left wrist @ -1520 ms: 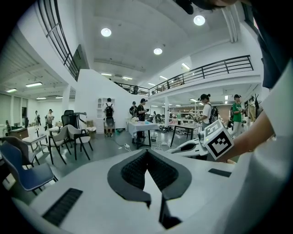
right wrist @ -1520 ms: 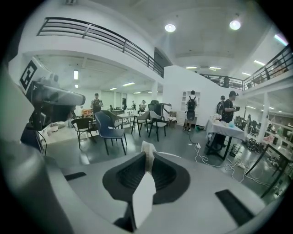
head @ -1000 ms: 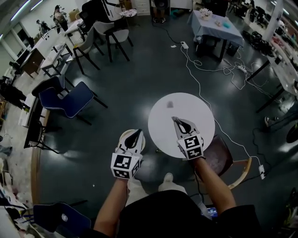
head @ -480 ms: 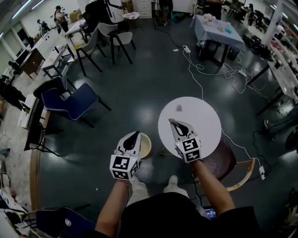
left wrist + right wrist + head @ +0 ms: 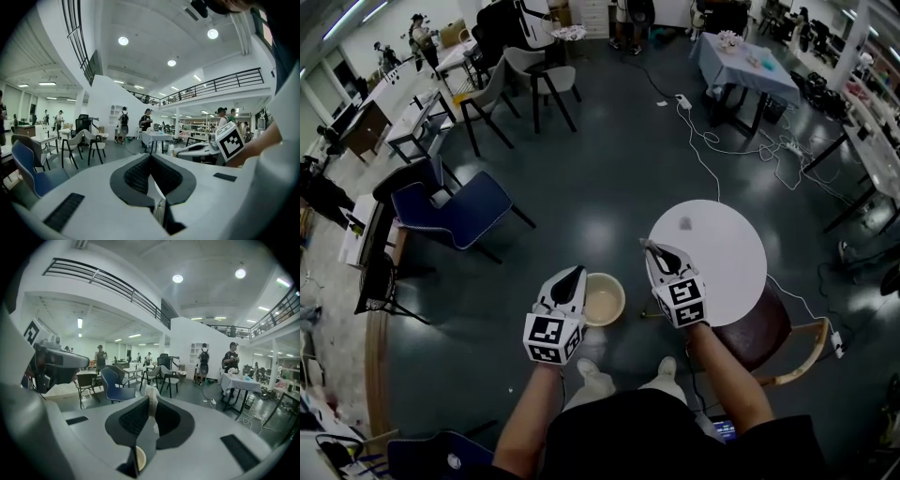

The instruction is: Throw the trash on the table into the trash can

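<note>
L hand-held gripper (image 5: 573,274) narrow, pinching thin white scrap (image 5: 153,187), beside trash can (image 5: 604,300) | R hand-held gripper (image 5: 652,249) clamps white tissue (image 5: 151,401) at tabletop (image 5: 736,272) edge, short of can: early release likely hits floor | grey bit (image 5: 685,223) on tabletop

Both shells look like smooth matt white plastic, the left hand-held gripper (image 5: 151,158) and the right hand-held gripper (image 5: 150,404) alike, with dark ribbed rubbery pads (image 5: 137,176) inside. Thin white paper scrap (image 5: 153,190) in the left, soft crumpled tissue (image 5: 152,397) in the right. The round bench (image 5: 727,258) is smooth matt white, the floor (image 5: 581,187) dark and glossy, the trash can (image 5: 622,300) cream plastic
</note>
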{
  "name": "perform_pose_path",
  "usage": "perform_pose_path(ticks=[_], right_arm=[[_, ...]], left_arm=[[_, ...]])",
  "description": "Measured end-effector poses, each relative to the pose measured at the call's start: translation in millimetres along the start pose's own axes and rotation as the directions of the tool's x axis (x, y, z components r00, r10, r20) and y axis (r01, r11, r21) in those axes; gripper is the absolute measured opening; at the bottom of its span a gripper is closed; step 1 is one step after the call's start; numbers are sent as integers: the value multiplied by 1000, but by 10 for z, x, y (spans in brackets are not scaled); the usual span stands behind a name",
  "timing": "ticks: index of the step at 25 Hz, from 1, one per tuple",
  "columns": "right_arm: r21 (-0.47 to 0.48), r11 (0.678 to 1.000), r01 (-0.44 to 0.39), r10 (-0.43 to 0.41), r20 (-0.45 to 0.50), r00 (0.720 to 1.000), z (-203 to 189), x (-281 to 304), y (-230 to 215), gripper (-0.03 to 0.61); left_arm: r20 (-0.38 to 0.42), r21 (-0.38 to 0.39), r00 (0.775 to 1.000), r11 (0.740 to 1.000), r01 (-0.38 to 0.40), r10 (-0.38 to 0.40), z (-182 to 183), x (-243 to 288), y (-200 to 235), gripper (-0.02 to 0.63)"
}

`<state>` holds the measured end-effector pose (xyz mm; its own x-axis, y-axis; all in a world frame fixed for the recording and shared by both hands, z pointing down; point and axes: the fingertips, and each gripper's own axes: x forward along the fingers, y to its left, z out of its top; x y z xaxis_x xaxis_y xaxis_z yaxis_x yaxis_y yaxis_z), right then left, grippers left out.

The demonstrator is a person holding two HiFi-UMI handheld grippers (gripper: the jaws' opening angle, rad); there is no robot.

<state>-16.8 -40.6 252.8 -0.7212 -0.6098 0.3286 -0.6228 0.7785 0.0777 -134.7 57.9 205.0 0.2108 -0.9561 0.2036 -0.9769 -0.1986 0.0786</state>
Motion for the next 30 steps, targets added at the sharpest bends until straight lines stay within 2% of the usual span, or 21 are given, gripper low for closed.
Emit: perform_pose_path(ticks=[6,12,21,25,30], right_arm=[[14,1000,21,-21,10,1000,196,340,440,40],[13,999,38,-38,3,999,247,494,714,40],[48,998,42,-40,-45,998,-49,724,1054,40],[55,998,20,-17,-60,998,-182,862,1105,40],[69,998,-7,14,-98,995,-443,1096,1076,40]], left_arm=[[16,-7,1000,1000,9,-9,38,-190,556,8],[19,-39,999,999,35,-34,-52,-288,851,8],[17,-82,998,994,66,-65,-319,-408,1161,8],[14,-99,997,992,74,-73,-467,-306,1206,8],[-27,-121,997,990,71,-75,-728,-82,1264,8]])
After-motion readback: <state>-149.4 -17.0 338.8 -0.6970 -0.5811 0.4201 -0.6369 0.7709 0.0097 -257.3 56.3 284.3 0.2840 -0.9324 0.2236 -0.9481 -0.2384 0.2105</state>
